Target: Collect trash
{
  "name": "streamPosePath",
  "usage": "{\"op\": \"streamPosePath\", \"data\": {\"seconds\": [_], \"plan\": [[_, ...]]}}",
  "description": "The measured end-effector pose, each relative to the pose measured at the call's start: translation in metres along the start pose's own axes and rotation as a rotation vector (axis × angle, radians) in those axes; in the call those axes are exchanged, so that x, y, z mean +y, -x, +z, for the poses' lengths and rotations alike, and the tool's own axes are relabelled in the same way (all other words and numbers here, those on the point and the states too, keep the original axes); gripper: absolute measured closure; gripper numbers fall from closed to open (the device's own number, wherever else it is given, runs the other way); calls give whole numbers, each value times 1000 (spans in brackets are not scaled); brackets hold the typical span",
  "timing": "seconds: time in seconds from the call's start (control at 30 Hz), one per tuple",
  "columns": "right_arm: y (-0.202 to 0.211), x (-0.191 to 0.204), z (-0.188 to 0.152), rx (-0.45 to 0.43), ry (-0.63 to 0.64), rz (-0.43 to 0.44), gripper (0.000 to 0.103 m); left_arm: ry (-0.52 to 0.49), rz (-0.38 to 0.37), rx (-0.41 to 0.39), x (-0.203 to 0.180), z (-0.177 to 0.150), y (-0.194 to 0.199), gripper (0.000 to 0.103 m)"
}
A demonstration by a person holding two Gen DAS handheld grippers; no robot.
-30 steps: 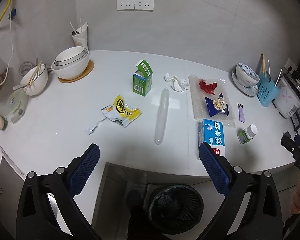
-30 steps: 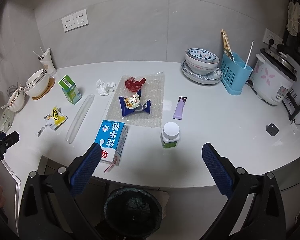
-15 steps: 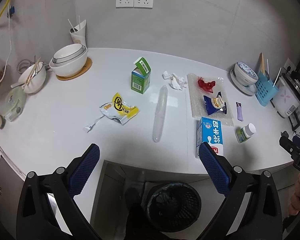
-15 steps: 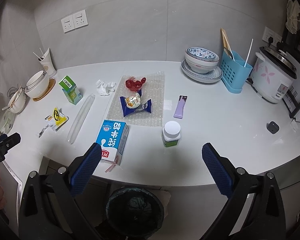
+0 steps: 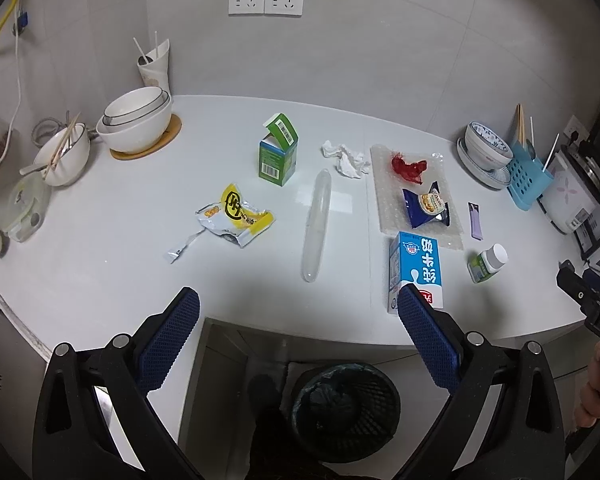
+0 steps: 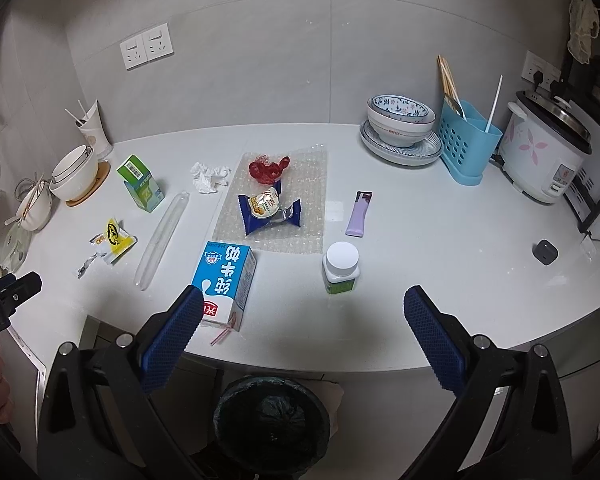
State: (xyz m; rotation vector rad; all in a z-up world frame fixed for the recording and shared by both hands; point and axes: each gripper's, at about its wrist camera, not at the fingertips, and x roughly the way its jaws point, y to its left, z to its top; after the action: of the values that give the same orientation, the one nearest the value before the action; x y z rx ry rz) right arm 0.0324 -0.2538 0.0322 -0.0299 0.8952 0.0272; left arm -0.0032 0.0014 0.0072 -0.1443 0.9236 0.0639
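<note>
**Ana:** Both tongs hang spread wide with nothing between the pads, back from the counter's front edge. The left gripper [image 5: 298, 332] is over the left half, the right gripper [image 6: 300, 330] over the right, and the bin [image 5: 346, 410] sits on the floor below, between them.

**Ben:** Run the litter left to right for me.

**Ana:** Farthest left is the yellow snack wrapper [image 5: 238, 216], flat, with a torn strip beside it. Then the green carton [image 5: 278, 156], upright with its flap open. Next the clear plastic sleeve [image 5: 318, 226], then the crumpled tissue [image 5: 346, 158] behind it. On the bubble wrap [image 5: 384, 208] lie the red scrap [image 5: 408, 168] and the blue wrapper [image 5: 426, 206]. The milk carton [image 6: 226, 280] lies on its side at the sheet's near corner, and the white-capped bottle [image 6: 341, 266] stands right of it.

**Ben:** Which goes first, you reckon?

**Ana:** I'd guess the milk carton. It's nearest the edge, and in each wrist view one pad overlaps its near end, so either hand could reach.

**Ben:** How does it lie?

**Ana:** Long axis runs front to back, away from the tongs. Jaws spread side to side would close across its narrow width. From the right gripper it sits ahead and left; from the left, ahead and right.
</note>
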Motion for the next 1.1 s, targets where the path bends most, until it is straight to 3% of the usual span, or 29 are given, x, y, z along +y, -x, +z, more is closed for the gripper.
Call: {"op": "streamPosePath", "data": {"seconds": [1.1], "plan": [[4,-7,-1,-10,-1,-5,7,-12,-10,11,-12,-1,0,6]]}}
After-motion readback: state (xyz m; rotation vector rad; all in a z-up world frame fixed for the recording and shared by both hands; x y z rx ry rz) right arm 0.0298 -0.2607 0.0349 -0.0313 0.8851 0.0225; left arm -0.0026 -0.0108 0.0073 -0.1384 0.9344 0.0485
